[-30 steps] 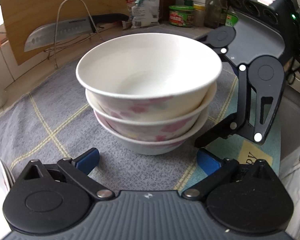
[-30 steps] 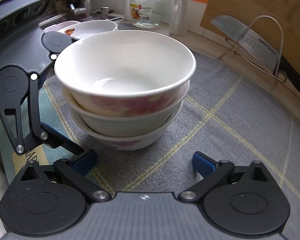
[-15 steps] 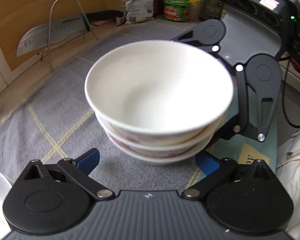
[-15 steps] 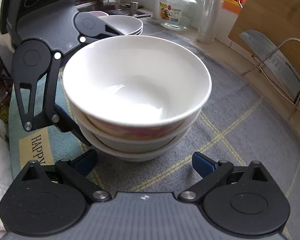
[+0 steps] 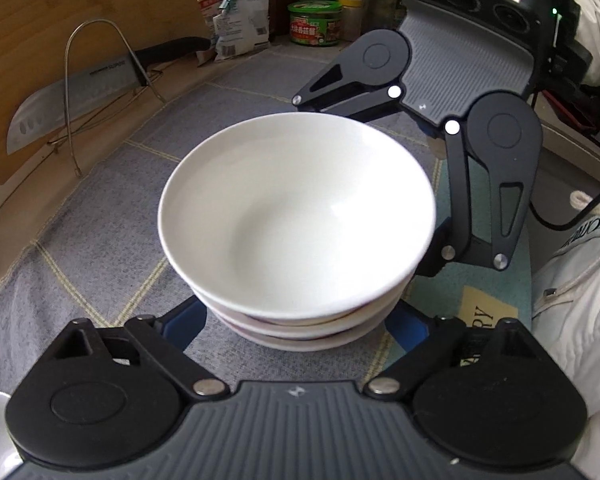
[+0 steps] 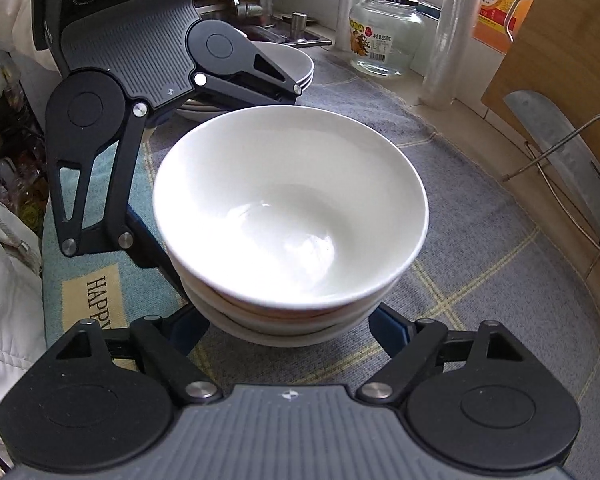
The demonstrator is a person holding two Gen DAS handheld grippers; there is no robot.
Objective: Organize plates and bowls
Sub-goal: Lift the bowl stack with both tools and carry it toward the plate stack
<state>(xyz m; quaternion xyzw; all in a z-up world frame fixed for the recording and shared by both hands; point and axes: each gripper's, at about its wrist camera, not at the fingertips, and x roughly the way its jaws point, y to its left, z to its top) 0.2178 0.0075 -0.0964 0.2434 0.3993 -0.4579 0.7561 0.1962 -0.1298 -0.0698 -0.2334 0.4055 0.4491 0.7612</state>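
A stack of three white bowls (image 5: 296, 208) with pink flower print is held above the grey checked mat (image 5: 100, 216). My left gripper (image 5: 296, 326) has its jaws wide, cradling the stack's near underside, fingertips hidden beneath it. My right gripper (image 6: 288, 330) does the same from the opposite side of the bowl stack (image 6: 288, 208). Each gripper shows in the other's view, facing across the stack. A pile of white plates (image 6: 296, 64) sits behind the left gripper in the right wrist view.
A cleaver (image 5: 76, 100) on a wire stand (image 5: 96, 80) leans against a wooden board (image 5: 80, 12) at the mat's edge. Jars and packets (image 5: 316, 24) line the back. A glass jar (image 6: 384, 36) and oil bottle (image 6: 504, 4) stand by the window. A sink tap (image 6: 260, 4) is behind.
Both grippers have slid in under the bowl stack and raised it off the mat. The views now look down into the top bowl.
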